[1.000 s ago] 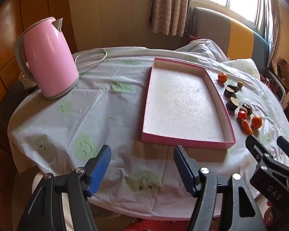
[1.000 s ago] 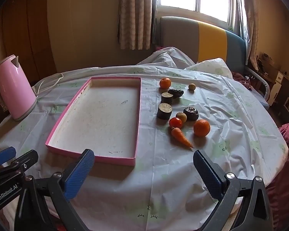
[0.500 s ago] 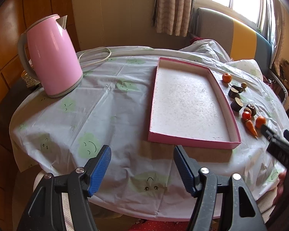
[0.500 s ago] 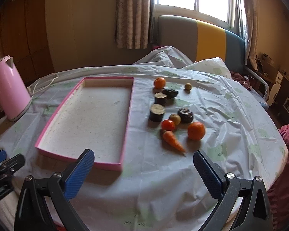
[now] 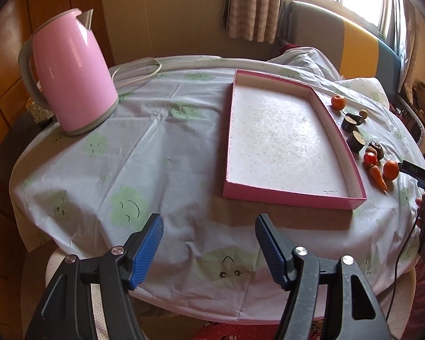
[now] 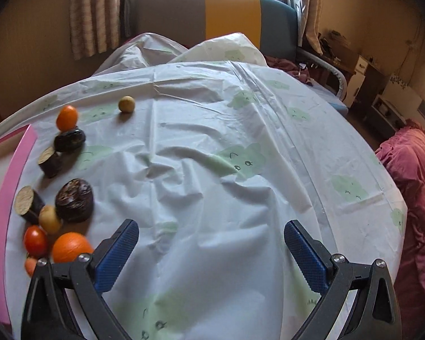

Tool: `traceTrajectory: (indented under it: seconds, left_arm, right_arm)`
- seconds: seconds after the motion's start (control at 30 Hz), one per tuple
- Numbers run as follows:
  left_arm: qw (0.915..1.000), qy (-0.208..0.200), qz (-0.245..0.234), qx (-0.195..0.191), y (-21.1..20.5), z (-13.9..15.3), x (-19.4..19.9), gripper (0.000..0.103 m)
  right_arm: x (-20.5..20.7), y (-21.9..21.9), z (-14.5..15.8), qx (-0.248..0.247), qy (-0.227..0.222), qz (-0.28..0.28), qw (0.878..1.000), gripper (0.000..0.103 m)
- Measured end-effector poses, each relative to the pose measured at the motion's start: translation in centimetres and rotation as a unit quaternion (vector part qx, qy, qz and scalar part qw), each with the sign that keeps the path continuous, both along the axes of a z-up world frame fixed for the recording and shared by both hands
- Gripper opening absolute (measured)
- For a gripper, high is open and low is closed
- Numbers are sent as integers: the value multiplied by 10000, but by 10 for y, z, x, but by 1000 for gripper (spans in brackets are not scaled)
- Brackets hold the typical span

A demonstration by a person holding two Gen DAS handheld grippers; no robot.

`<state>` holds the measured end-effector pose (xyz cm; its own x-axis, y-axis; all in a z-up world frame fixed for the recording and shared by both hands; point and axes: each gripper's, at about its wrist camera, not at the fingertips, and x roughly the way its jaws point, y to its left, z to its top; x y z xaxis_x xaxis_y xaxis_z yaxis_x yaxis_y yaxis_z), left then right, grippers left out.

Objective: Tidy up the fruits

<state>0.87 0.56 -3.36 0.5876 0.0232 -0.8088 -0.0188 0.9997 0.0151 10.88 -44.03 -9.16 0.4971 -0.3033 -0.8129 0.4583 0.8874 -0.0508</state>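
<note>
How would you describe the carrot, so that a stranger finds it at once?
Find the pink tray on the table. A cluster of fruits lies along its right side. The carrot lies nearest the table edge, beside an orange: the only long, pointed piece.

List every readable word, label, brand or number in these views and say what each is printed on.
No text can be read.
The right gripper, at the edge of the left wrist view, bears pale lettering too small and blurred to read.
The pink kettle, pink tray and tablecloth show no words, only printed smiley faces on the cloth.
</note>
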Motion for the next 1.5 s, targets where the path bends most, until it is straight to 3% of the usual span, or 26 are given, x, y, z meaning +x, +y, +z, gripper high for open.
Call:
traceTrajectory:
  seconds: [0.1, 0.27, 0.63, 1.23, 1.5]
  left_arm:
    - [10000, -20, -30, 67, -5, 4, 0, 69]
    - [10000, -20, 10, 11, -7, 11, 2, 69]
    - [9996, -86, -185, 191, -24, 17, -2, 69]
    - [9996, 207, 104, 156, -18, 6, 11, 69]
    - [9994, 86, 165, 291, -18, 12, 9, 69]
  right_arm:
    - [12, -17, -13, 188, 109, 60, 9997, 103]
    - [15, -14, -20, 100, -144, 242, 9996, 103]
    - [16, -14, -20, 100, -173, 245, 9995, 103]
    - [15, -14, -19, 95, -175, 249, 9995, 103]
    - [14, -14, -18, 92, -170, 254, 9995, 103]
